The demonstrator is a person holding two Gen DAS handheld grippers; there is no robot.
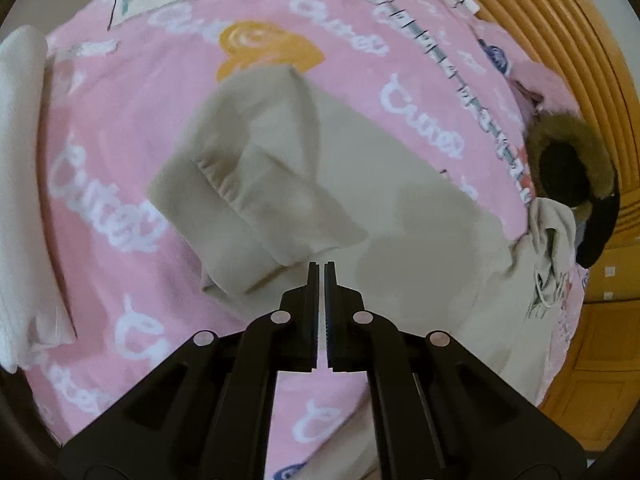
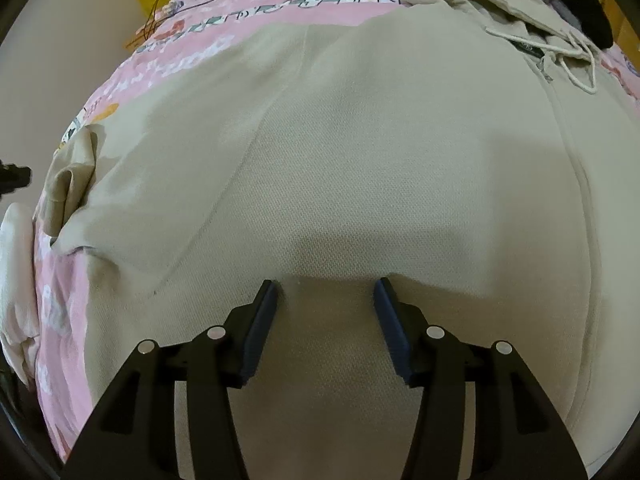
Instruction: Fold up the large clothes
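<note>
A beige hooded sweatshirt [image 2: 360,140] lies spread on a pink printed blanket [image 1: 120,128]. In the left wrist view its sleeve [image 1: 256,168] is folded back over itself, cuff up. My left gripper [image 1: 321,266] is shut and empty, hovering just above the sleeve's near edge. My right gripper [image 2: 326,284] is open and empty, low over the sweatshirt's body. The hood and drawstrings [image 2: 576,56] lie at the far right of the right wrist view.
A white cloth [image 1: 20,184] lies at the blanket's left edge. A black garment with a fur-trimmed hood [image 1: 568,160] sits at the right edge beside wooden furniture [image 1: 560,20]. Cables [image 2: 172,0] lie at the far end of the blanket.
</note>
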